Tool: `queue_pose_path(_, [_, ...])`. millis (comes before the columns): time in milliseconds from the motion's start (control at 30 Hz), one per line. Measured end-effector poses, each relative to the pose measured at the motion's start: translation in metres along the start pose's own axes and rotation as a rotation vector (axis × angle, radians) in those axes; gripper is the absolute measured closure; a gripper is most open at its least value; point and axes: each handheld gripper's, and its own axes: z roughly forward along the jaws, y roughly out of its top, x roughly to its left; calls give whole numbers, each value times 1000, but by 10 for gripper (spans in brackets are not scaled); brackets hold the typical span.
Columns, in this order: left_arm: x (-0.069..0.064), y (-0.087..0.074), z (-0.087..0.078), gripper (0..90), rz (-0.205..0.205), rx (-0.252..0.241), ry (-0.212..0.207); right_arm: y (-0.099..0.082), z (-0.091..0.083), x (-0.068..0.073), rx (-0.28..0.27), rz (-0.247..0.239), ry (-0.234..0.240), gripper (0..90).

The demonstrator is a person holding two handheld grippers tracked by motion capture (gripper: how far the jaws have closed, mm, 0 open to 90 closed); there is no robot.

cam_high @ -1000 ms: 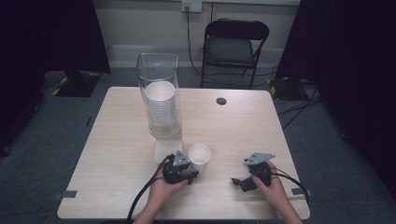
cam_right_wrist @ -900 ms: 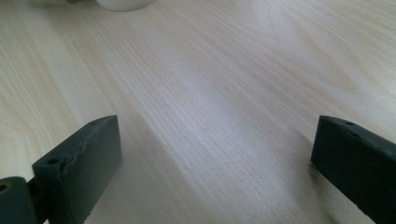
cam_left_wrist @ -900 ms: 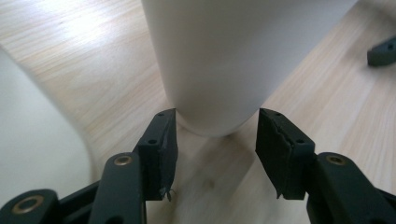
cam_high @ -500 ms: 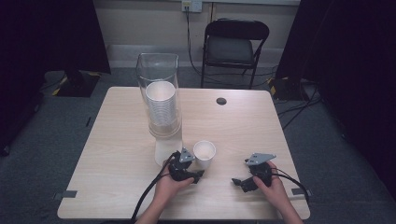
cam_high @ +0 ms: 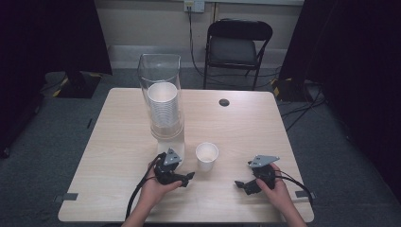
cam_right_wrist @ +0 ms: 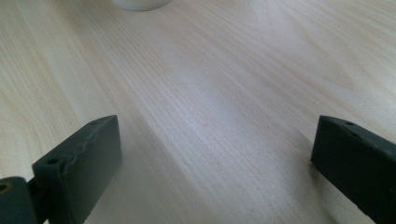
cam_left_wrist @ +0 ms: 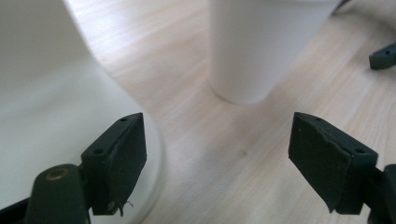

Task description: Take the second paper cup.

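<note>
Now your left gripper [cam_high: 188,177] stands released: its jaws have just been opening, and in the left gripper view nothing sits between the black pads [cam_left_wrist: 119,161]. The paper cup [cam_high: 206,156] stands upright on the table [cam_high: 246,127], just beyond those jaws and clear of them, a little to the right of the dispenser's white base [cam_high: 170,146]. Your right gripper [cam_high: 242,184] rests low on the wood with its jaws spread wide and only bare tabletop between them; the cup's foot [cam_right_wrist: 140,3] peeks in at the top edge of the right gripper view.

The risk from here lies in the withdrawal. The cup is light and empty, so a brush from a jaw tip as you pull your left hand back would likely tip it or skate it across the smooth wood. Back straight away from it rather than sweeping sideways.

The dispenser [cam_high: 163,101] is the second hazard: its base is close beside your left jaw, and its tall clear tube holds a stack of cups [cam_high: 163,111]. A knock there could rock the whole tower. Mind the trailing cable [cam_high: 142,189] too, which could snag as you move.
</note>
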Motion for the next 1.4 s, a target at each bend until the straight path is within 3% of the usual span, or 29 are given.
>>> queue_pose_path(167, [12,-4,-16,197,-29,-26,34,0,0,0,0,2,0,11])
queue_pose_path(433, [32,-4,-36,196,-91,-111,92,0,0,0,0,1,0,11])
queue_pose_path(633, [45,2,-48,192,-114,-189,154,0,0,0,0,2,0,11])
queue_pose_path(800, [48,12,-56,196,-111,-246,182,0,0,0,1,2,0,11])
queue_pose_path(933, [48,21,-59,196,-99,-261,187,0,0,0,1,2,1,11])
queue_pose_path(1200, [51,29,-55,213,-95,-304,187,0,0,0,0,0,0,11])
queue_pose_path(1400, [46,37,-52,220,-61,-342,210,0,0,0,0,1,0,11])
